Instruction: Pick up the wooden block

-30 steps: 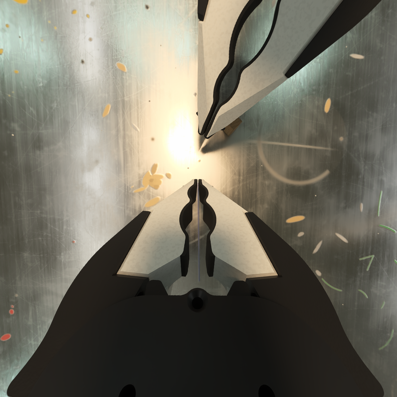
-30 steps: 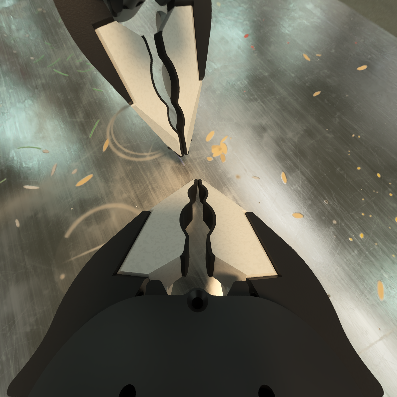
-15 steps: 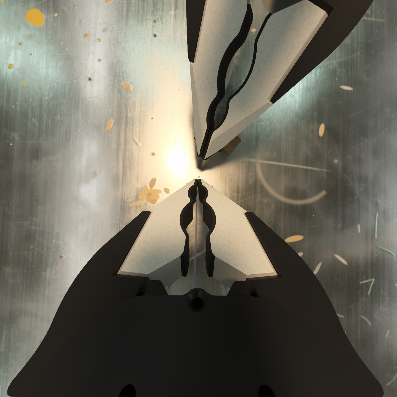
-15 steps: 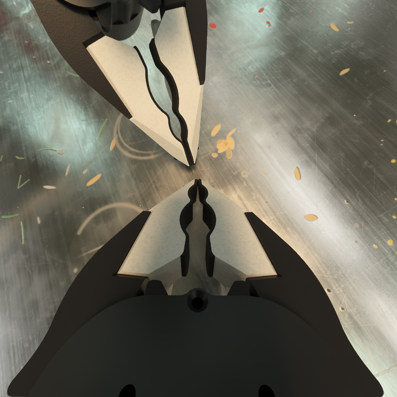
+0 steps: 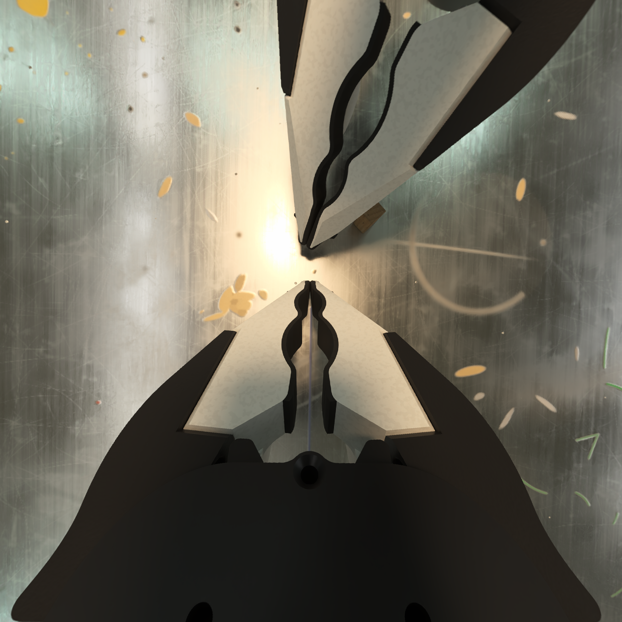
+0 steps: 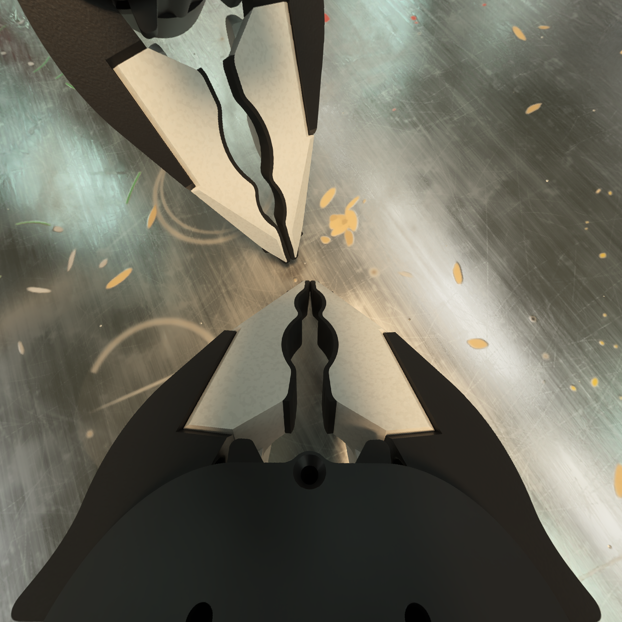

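A small wooden block (image 5: 369, 218) lies on the scratched metal surface (image 5: 101, 235); in the left wrist view only a corner of it shows from behind the right gripper's fingers. My left gripper (image 5: 309, 282) is shut and empty, pointing down at the surface, its tips a short way from the right gripper's tips. The right gripper (image 5: 308, 243) comes in from the top of that view, shut, tips just above the surface beside the block. In the right wrist view my right gripper (image 6: 309, 282) is shut and empty, the left gripper (image 6: 290, 258) faces it, and the block is hidden.
Yellow crumbs (image 5: 235, 299) and seed-like flakes lie scattered on the metal. Green slivers (image 5: 606, 346) lie at the right. A faint ring stain (image 5: 471, 306) marks the surface right of the tips. The yellow crumbs also show in the right wrist view (image 6: 343, 220).
Both shut grippers have drawn closer, tip to tip, over the second. In the left wrist view the right gripper moved down the frame and more of the block's corner shows.
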Robot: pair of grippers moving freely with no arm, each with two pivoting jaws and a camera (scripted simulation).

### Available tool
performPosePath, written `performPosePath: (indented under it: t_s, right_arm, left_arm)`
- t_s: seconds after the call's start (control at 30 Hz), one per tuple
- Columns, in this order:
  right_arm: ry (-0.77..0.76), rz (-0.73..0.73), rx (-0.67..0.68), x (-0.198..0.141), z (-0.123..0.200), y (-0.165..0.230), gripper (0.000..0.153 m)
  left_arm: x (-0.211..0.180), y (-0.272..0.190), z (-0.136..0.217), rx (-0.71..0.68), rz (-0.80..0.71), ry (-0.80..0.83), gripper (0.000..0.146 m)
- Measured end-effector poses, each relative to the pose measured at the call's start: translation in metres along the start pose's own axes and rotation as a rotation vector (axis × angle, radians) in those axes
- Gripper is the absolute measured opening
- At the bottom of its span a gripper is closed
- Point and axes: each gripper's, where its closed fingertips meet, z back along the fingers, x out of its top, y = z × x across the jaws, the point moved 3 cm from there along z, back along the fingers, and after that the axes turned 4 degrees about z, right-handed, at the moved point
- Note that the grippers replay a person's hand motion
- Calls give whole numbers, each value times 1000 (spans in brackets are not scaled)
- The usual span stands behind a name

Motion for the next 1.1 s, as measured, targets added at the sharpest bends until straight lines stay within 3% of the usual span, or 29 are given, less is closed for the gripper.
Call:
performPosePath:
  t_s: [0.3, 1.1]
  right_arm:
    - [-9, 33, -119, -1, 0, 4, 0]
    - [60, 140, -75, 2, -2, 5, 0]
  left_arm:
    - [6, -2, 7, -19, 9, -58, 0]
    - [1, -1, 1, -3, -17, 0, 0]
